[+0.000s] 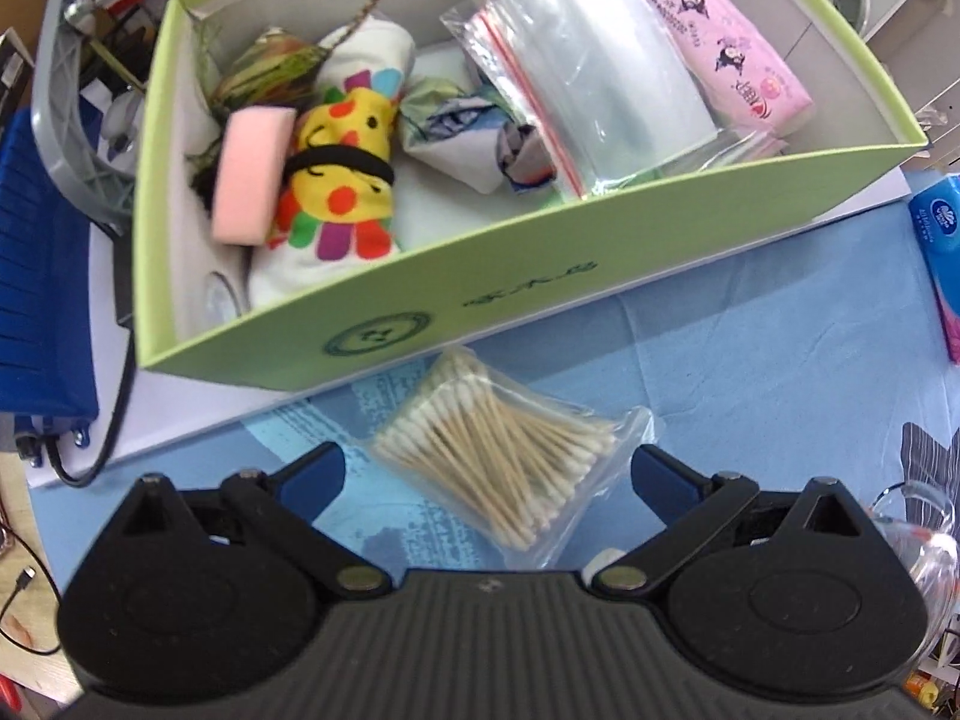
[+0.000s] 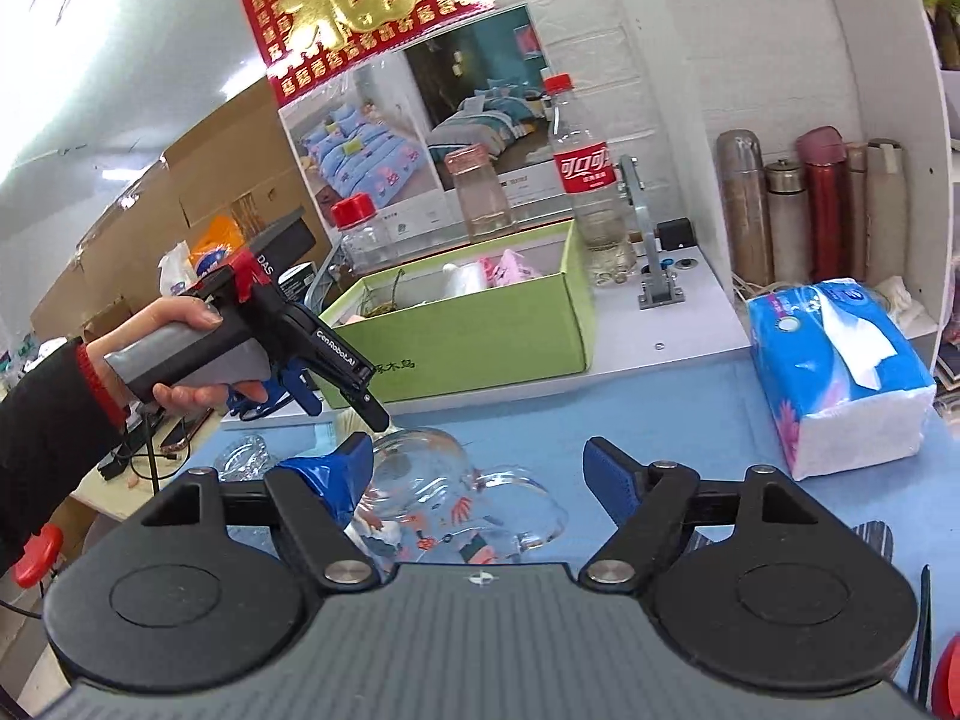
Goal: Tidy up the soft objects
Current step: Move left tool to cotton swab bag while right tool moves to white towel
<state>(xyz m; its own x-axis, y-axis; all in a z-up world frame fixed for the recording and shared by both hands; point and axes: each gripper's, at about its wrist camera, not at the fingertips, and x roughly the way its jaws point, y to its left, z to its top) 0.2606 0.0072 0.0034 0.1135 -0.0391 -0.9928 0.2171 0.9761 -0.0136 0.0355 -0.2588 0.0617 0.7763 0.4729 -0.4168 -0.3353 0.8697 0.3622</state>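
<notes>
My left gripper [image 1: 487,462] points straight down with its jaws wide apart, just above a clear bag of cotton swabs [image 1: 480,432] lying on the blue cloth; the pads touch nothing. Behind the bag stands a green box [image 1: 420,300] holding a pink sponge [image 1: 252,174], a bright spotted cloth [image 1: 342,180], zip bags [image 1: 600,78] and a pink tissue pack [image 1: 720,36]. In the right wrist view a hand holds the left gripper [image 2: 342,411] in front of the green box [image 2: 480,330]. My right gripper [image 2: 480,468] is open, low over a clear glass item [image 2: 456,492].
A blue tissue pack [image 2: 840,372] lies right of the box, also at the edge of the left view [image 1: 939,240]. Bottles [image 2: 585,168] and flasks [image 2: 810,204] stand behind on a white shelf. A grey basket [image 1: 66,90] sits left of the box.
</notes>
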